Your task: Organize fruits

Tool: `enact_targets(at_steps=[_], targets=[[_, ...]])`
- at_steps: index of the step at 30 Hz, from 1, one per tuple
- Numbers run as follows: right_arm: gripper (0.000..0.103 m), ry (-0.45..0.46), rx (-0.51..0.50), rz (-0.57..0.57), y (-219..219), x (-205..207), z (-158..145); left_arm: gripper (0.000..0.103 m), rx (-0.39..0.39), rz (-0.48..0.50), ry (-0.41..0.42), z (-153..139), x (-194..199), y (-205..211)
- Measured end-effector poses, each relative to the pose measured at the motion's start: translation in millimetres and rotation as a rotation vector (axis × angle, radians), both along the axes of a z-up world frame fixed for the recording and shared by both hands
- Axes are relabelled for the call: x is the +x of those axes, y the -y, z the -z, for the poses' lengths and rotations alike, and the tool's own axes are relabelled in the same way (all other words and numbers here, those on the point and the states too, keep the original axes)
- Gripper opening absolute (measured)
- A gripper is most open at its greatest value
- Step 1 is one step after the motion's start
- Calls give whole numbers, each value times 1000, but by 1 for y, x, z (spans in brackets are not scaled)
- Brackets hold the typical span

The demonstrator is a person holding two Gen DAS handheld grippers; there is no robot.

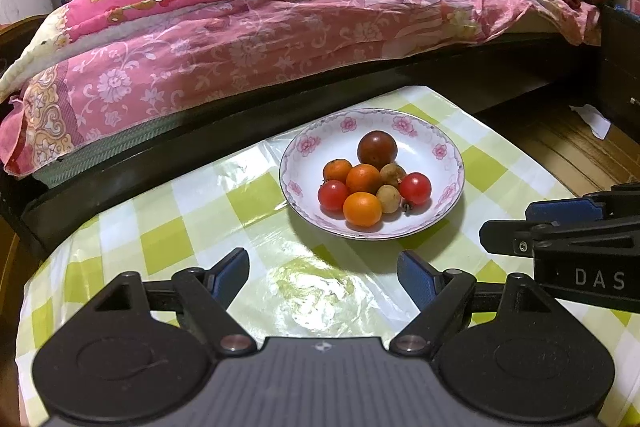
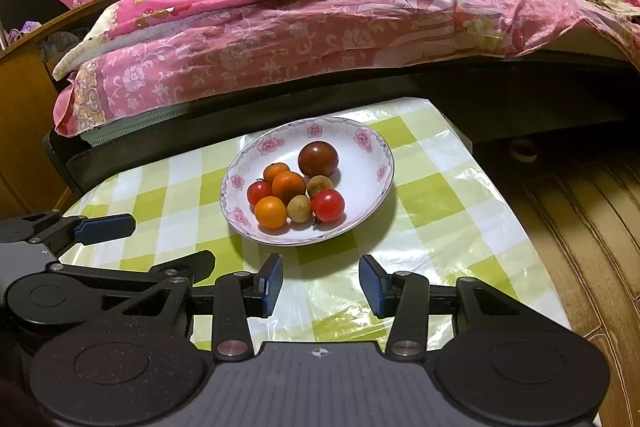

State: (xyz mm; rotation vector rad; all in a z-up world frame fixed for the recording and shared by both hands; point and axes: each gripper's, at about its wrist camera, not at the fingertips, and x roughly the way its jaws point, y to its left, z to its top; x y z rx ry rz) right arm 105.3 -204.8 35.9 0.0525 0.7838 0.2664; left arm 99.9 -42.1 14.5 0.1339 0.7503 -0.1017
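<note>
A white flowered plate [image 1: 416, 131] [image 2: 360, 155] stands on the checked table and holds a heap of fruit: a dark red-brown fruit [image 1: 377, 148] [image 2: 318, 158], three small oranges [image 1: 362, 209] [image 2: 271, 212], two red tomatoes [image 1: 415, 189] [image 2: 328, 205] and two brown longans [image 1: 388, 198] [image 2: 299, 208]. My left gripper [image 1: 323, 275] is open and empty, just in front of the plate. My right gripper [image 2: 321, 283] is open and empty, also in front of the plate. The right gripper shows at the right edge of the left view [image 1: 560, 227]; the left one shows at the left of the right view [image 2: 104, 227].
The table [image 1: 192, 239] [image 2: 460, 227] wears a green and white checked plastic cloth. A bed with pink quilts [image 1: 240, 39] [image 2: 320, 19] runs along its far edge. Wooden floor [image 2: 580, 227] lies to the right, a wooden cabinet [image 2: 24, 115] to the left.
</note>
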Motion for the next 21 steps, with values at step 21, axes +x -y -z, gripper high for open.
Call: enact_targets(at_steps=[21], targets=[[40, -13, -8, -2, -3, -5, 4, 89, -20, -26, -30, 4, -4, -3]])
